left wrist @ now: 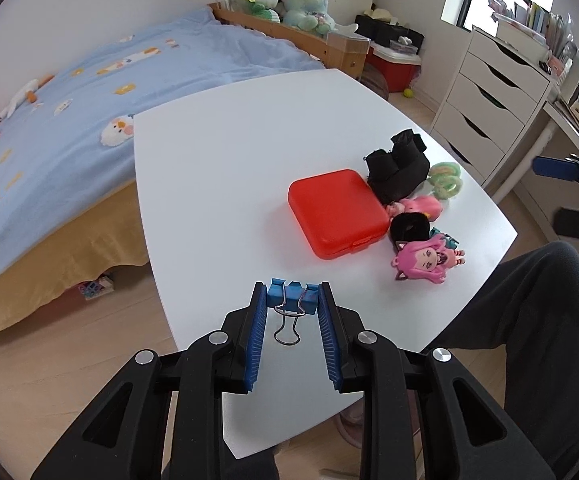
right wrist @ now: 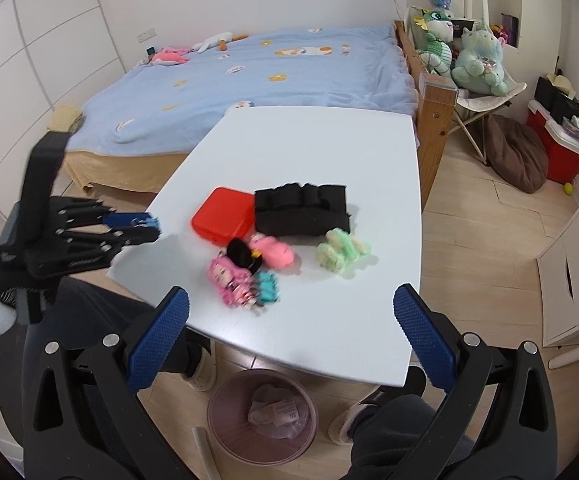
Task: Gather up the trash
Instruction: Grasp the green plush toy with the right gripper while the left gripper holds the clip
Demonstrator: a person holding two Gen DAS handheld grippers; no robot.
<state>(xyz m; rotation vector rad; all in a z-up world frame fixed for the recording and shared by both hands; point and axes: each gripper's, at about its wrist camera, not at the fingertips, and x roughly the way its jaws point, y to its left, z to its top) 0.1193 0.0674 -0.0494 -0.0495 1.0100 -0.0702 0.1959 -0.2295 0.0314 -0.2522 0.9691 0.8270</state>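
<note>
A blue binder clip (left wrist: 291,293) with wire handles is pinched between the blue pads of my left gripper (left wrist: 292,291), just over the near left part of the white table (left wrist: 217,184). The right wrist view shows that same left gripper (right wrist: 145,224) at the table's left edge, held by a gloved hand. My right gripper (right wrist: 291,300) stands wide open over the table's near edge with nothing between its fingers. Under that edge, on the floor, stands a pinkish trash bin (right wrist: 210,408) holding crumpled wrappers.
A red flat box (left wrist: 335,212), a black pouch (left wrist: 397,168), green fluffy rings (left wrist: 445,180), a black scrunchie (left wrist: 409,228) and a pink-haired doll (left wrist: 425,262) cluster on the table. A bed (left wrist: 89,80) lies beyond, white drawers (left wrist: 489,92) to the right. The person's legs are under the table.
</note>
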